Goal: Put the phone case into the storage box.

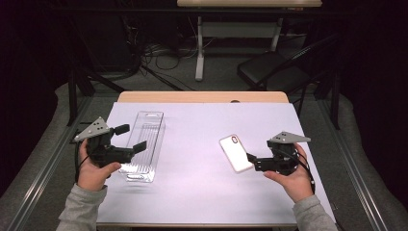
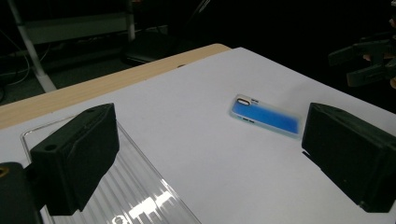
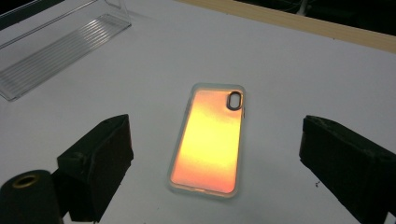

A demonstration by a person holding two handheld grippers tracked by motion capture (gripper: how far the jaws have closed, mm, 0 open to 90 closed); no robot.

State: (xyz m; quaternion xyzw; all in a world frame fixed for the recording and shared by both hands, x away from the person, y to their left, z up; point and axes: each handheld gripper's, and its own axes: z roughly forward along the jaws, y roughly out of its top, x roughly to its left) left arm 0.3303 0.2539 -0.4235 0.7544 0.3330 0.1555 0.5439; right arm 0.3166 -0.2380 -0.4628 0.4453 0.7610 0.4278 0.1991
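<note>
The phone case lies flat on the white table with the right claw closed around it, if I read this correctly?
Not quite: the right claw is open, its jaws spread on either side of the phone case without touching it, as the right gripper view shows. The case does lie flat on the white table.

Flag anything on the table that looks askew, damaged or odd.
Nothing damaged or spilled. The phone case lies flat but angled to the table edges, and it reads orange in the right gripper view and blue in the left gripper view. The clear plastic tray lies flat.
</note>
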